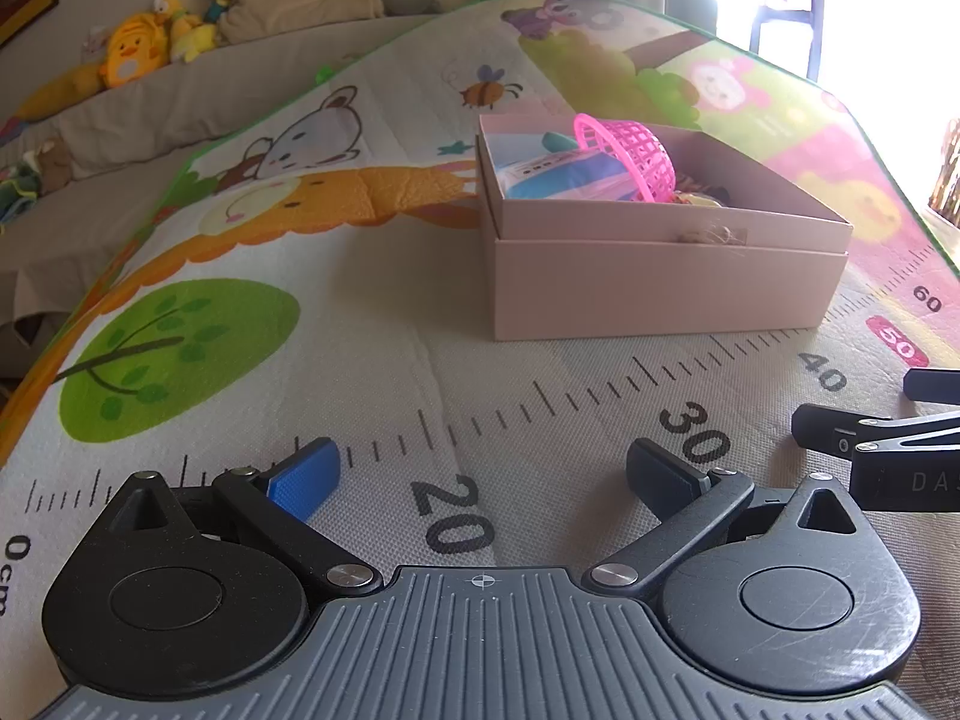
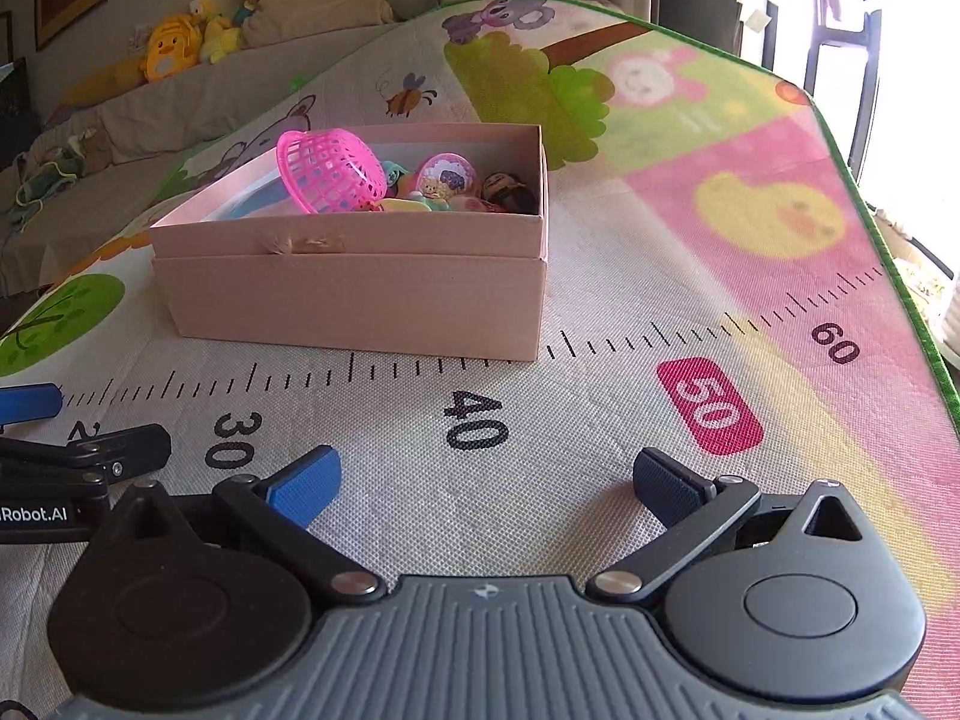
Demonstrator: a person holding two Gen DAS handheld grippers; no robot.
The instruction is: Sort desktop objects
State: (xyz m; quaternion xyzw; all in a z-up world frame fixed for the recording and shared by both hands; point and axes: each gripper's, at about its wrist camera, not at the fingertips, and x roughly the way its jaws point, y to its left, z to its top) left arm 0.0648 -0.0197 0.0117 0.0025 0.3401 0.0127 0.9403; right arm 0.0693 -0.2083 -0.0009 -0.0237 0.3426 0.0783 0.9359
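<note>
Left hand-held gripper (image 1: 483, 474), right hand-held gripper (image 2: 486, 483): jaws spread, empty. Risk: pink basket (image 2: 330, 171) perched tilted in pink box (image 2: 360, 294); nudge tips it out.

2 low cams share box (image 1: 660, 282).

blown-out window glare (image 1: 870, 12) upper right; fisheye-bent edges, soft background.

A cartoon play mat (image 1: 372, 324) covers the floor; plush toys (image 1: 138, 48) line a beige sofa (image 1: 180, 102); a bright window (image 2: 912, 60) glares at right
</note>
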